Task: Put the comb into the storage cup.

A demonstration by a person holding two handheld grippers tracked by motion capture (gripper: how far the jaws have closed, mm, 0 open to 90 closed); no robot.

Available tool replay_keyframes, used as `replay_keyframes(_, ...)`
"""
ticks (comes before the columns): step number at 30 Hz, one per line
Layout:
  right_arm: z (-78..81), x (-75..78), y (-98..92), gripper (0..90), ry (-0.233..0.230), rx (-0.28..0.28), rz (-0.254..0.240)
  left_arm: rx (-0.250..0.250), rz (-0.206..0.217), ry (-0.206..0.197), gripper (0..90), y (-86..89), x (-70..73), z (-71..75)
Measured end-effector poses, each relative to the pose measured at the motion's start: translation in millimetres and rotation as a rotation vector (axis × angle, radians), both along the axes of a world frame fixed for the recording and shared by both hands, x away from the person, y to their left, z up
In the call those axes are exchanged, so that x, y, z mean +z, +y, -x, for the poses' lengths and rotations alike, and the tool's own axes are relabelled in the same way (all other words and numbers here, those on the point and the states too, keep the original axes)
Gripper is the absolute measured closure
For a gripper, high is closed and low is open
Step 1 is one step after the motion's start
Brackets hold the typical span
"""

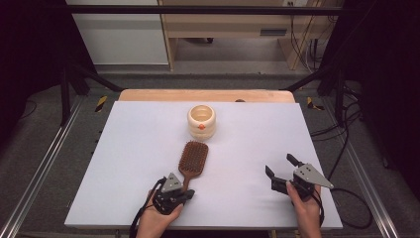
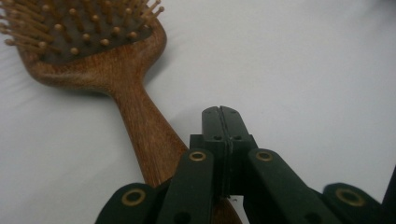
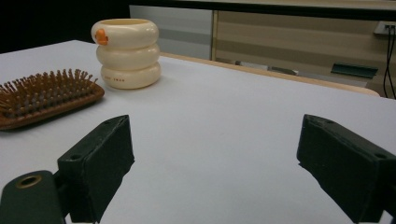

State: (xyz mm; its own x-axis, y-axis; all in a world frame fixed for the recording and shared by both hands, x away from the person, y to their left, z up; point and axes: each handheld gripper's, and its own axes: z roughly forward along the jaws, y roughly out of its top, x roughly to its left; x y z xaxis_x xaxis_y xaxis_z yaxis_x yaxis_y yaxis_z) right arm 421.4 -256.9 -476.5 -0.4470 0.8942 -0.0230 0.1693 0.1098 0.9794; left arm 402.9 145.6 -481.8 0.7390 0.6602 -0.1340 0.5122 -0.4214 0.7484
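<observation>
Wooden and brown, the hairbrush (image 1: 192, 159) lies bristles up on the white worktop (image 1: 124, 163), its paddle head pointing toward the far edge and its handle toward the person. The left gripper (image 2: 221, 116) sits at the handle's near end; in the left gripper view its fingers are clenched flat against each other, just to the right of the handle and above it, with nothing between them. A cream ribbed cup (image 1: 201, 121) with a small orange knob stands just beyond the brush head, apart from it. The right gripper (image 1: 279, 168) rests well off to the right over bare worktop, its fingers (image 3: 100, 158) spread wide and released, empty, pointed toward the cup and the brush head.
</observation>
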Motion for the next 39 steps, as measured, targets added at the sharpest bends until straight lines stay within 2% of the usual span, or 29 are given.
replay_keyframes(17, -0.1, -0.3, 0.3, 10.7, 0.005, 0.002, -0.001, 0.051, -0.02, -0.008, 90.0, 16.3, -0.1, -6.1)
replay_keyframes(24, -0.2, -0.5, 0.4, 10.7, 0.007, 0.003, -0.001, 0.066, -0.014, -0.006, 90.0, 21.8, 0.3, -8.7)
replay_keyframes(30, 0.1, -0.3, 0.0, 10.7, 0.006, 0.002, -0.005, 0.09, -0.029, -0.017, 90.0, 28.1, 0.6, -11.0)
replay_keyframes(39, 0.0, -0.5, 0.2, 10.7, 0.009, 0.003, -0.005, 0.113, -0.03, -0.026, 90.0, 35.7, 1.1, -13.6)
